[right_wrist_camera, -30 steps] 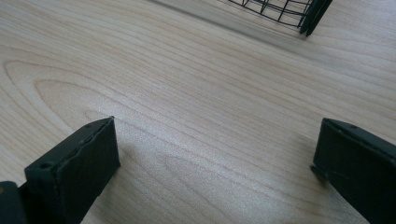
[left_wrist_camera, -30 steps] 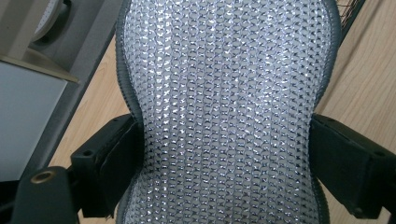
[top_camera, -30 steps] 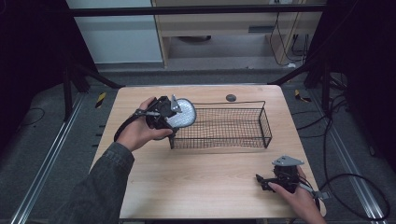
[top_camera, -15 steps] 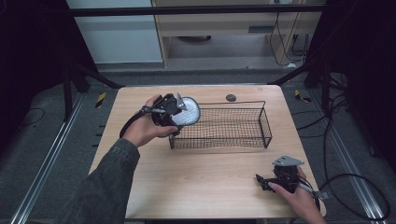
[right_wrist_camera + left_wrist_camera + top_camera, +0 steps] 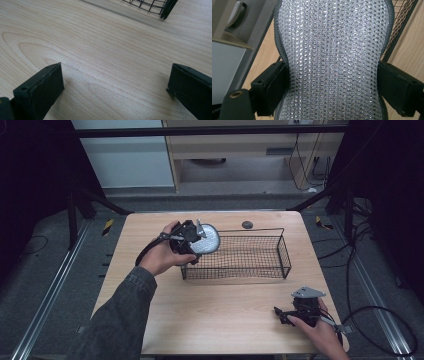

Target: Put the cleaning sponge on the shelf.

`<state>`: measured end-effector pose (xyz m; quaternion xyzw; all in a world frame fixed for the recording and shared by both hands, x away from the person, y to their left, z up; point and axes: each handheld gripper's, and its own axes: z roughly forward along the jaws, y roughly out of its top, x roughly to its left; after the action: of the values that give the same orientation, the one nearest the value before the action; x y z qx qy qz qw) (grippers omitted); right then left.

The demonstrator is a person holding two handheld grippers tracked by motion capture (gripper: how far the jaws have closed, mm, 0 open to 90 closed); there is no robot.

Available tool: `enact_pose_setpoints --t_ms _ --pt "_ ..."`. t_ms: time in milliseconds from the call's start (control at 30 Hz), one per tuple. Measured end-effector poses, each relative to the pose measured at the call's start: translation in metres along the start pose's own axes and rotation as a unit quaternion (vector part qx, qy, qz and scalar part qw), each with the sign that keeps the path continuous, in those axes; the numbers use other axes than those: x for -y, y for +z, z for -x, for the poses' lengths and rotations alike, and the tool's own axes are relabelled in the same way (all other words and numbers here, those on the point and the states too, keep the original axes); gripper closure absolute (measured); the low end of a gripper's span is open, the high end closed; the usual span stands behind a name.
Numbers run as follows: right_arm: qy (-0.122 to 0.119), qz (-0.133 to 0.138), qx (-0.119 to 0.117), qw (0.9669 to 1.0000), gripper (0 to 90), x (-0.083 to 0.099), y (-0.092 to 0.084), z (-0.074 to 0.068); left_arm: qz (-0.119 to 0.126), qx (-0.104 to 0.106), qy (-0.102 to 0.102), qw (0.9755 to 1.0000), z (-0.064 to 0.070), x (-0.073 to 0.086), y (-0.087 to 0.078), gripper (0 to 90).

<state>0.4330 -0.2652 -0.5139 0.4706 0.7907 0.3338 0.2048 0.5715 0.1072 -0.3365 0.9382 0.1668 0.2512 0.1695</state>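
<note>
The left gripper point(image 5: 192, 239) clamps a rounded silver pad point(image 5: 332, 60) of glittering woven mesh with a grey rim, its jaws pressing both waisted sides, held at the far left corner of the black wire basket point(image 5: 280, 251). The right gripper point(image 5: 287, 312) rests on the pale wood-grain table point(image 5: 220, 310) at near right, jaws spread wide around nothing.

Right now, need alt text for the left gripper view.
A silvery mesh scrubber with a grey rim is held between the left gripper's two black fingers. Behind it lie the wooden table and, at upper right, the black wire basket.
</note>
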Motion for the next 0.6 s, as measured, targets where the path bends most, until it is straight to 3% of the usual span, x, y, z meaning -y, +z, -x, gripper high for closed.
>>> enact_pose_setpoints --t_ms 267,600 --pt "0.0 0.0 0.0 1.0 0.3 0.0 0.0 0.0 -0.004 0.009 0.021 0.9997 0.006 -0.016 0.01 13.2" --pt "-0.002 -0.001 0.0 1.0 0.3 0.0 0.0 0.0 0.006 0.013 0.023 0.9996 0.008 -0.028 0.019 13.3"
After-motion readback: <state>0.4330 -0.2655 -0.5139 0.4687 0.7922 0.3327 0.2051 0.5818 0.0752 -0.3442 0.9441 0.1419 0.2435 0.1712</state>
